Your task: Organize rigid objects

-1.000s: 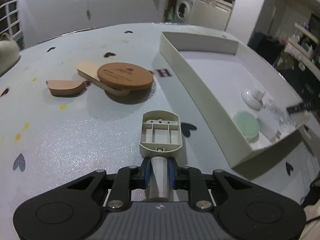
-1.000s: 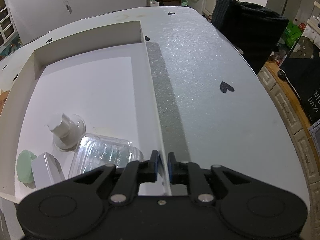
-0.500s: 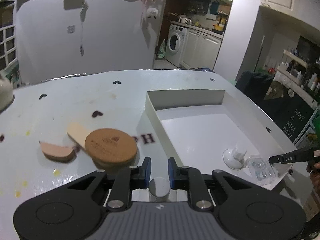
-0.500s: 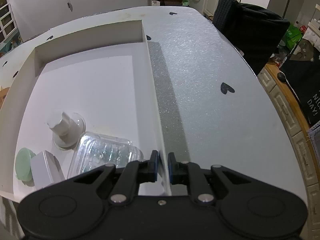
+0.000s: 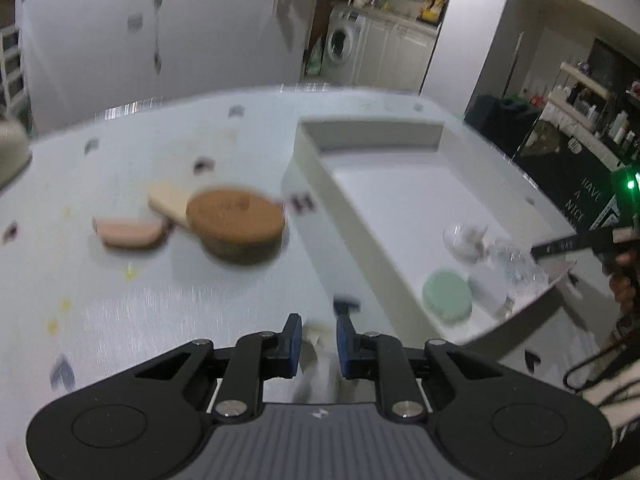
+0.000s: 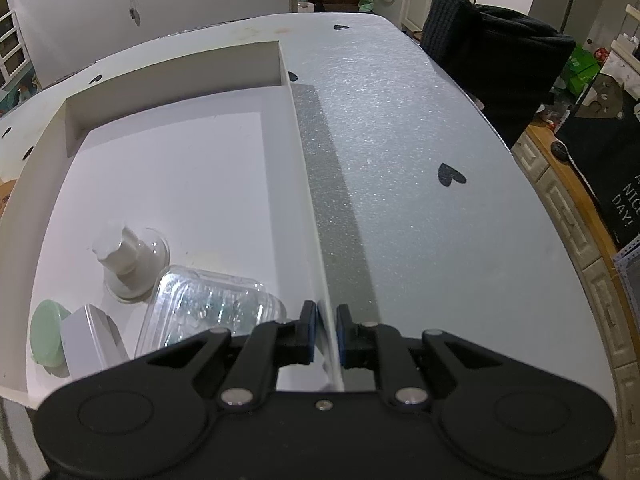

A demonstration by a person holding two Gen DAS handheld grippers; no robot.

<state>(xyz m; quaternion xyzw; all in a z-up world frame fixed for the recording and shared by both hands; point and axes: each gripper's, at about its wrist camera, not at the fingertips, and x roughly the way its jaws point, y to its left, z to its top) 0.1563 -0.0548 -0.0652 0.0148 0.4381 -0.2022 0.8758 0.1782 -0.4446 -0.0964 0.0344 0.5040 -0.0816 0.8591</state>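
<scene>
My left gripper (image 5: 318,322) is shut on a white plastic piece (image 5: 320,364), lifted above the table; only a blurred part of the piece shows between and below the pads. Further left on the table lie a round brown cork disc (image 5: 236,224), a beige slab (image 5: 168,200) under it and a pink half-round piece (image 5: 128,232). My right gripper (image 6: 326,314) is shut on the right wall of the white tray (image 6: 172,76). The tray's near end holds a suction cup (image 6: 128,260), a clear plastic case (image 6: 208,300), a green disc (image 6: 46,330) and a white block (image 6: 90,338).
The pale table top (image 6: 420,184) carries small dark heart marks. A black cloth (image 6: 492,52) hangs over a chair past the table's right edge. In the left wrist view the tray (image 5: 360,132) lies to the right of the held piece, with the right gripper's finger (image 5: 560,246) at its corner.
My left gripper has risen from the table with the white plastic piece, and its view now takes in more of the room. The right gripper has stayed clamped on the tray wall.
</scene>
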